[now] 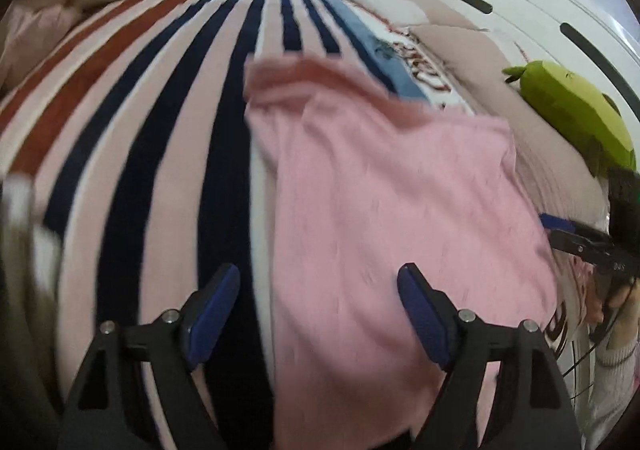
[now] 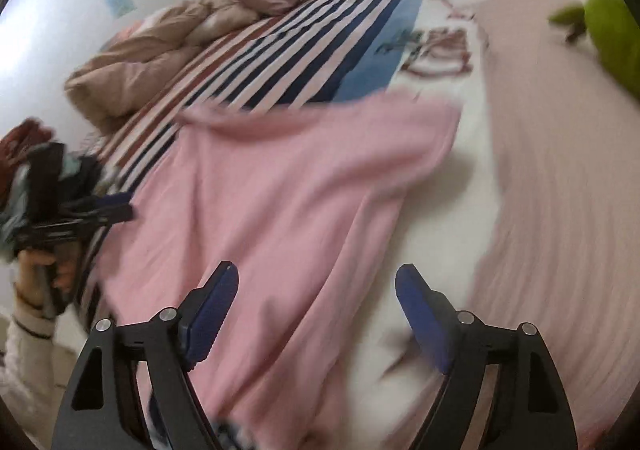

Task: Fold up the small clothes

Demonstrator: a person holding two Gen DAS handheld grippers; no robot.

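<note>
Left wrist: left gripper [image 1: 318,282] jaws wide apart, nothing clamped, above pink garment [image 1: 384,202] spread on striped blanket [image 1: 168,122]; green plush [image 1: 576,114] far right, right gripper [image 1: 568,230] at garment's right edge

Right wrist: right gripper [image 2: 316,282] jaws apart, empty, over same garment [image 2: 288,186]; left gripper [image 2: 108,206] at its left edge, blurred

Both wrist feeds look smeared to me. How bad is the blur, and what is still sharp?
Left wrist view: pink knit garment and striped bedspread smeared; left gripper sharp. Right wrist view: worse, green plush toy streaked; right gripper sharp. Fisheye bends both.
</note>
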